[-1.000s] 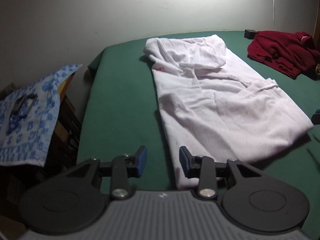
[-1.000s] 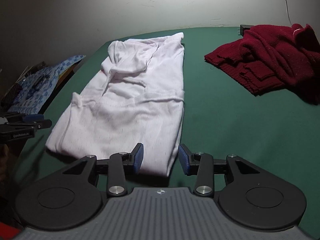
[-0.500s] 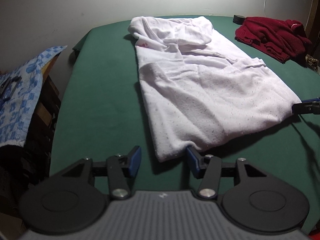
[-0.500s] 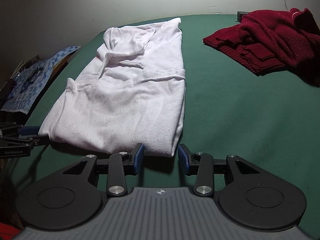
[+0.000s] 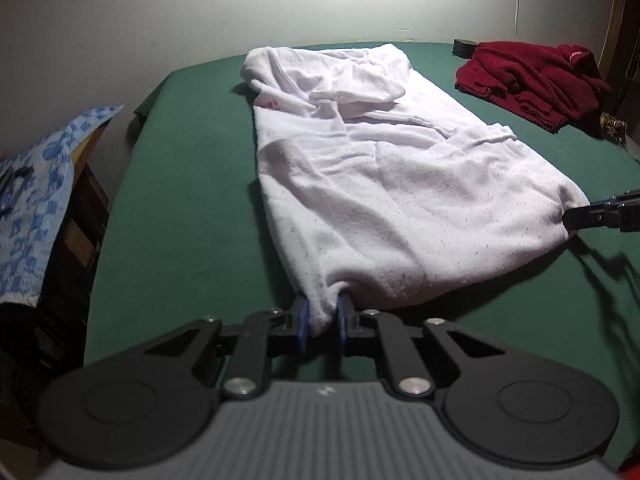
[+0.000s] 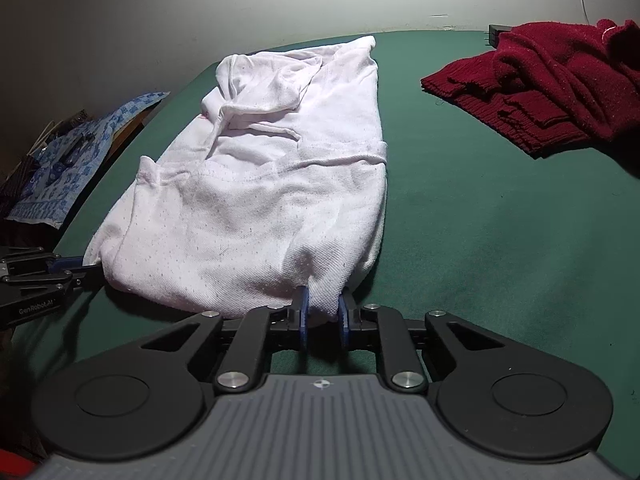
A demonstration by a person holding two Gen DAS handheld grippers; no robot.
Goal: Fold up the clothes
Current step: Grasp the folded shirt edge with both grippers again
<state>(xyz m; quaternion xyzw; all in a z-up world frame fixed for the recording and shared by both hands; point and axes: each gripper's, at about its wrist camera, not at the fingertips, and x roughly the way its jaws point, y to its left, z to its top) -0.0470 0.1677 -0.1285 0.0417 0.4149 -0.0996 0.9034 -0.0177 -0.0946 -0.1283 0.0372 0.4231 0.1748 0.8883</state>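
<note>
Where green table [image 5: 180, 200] ends, pale wall [image 5: 200, 12] rises.

A white garment [image 5: 384, 184] lies lengthwise on the green table [image 5: 180, 200], folded into a long strip running from the near edge toward the far edge by the wall. Its fabric is soft, finely speckled and creased, with a sleeve folded across the far end and a small pink mark near the far left side. Both near corners are bunched and lifted slightly. A crumpled dark red sweater [image 6: 552, 80] sits at the far right corner.
</note>
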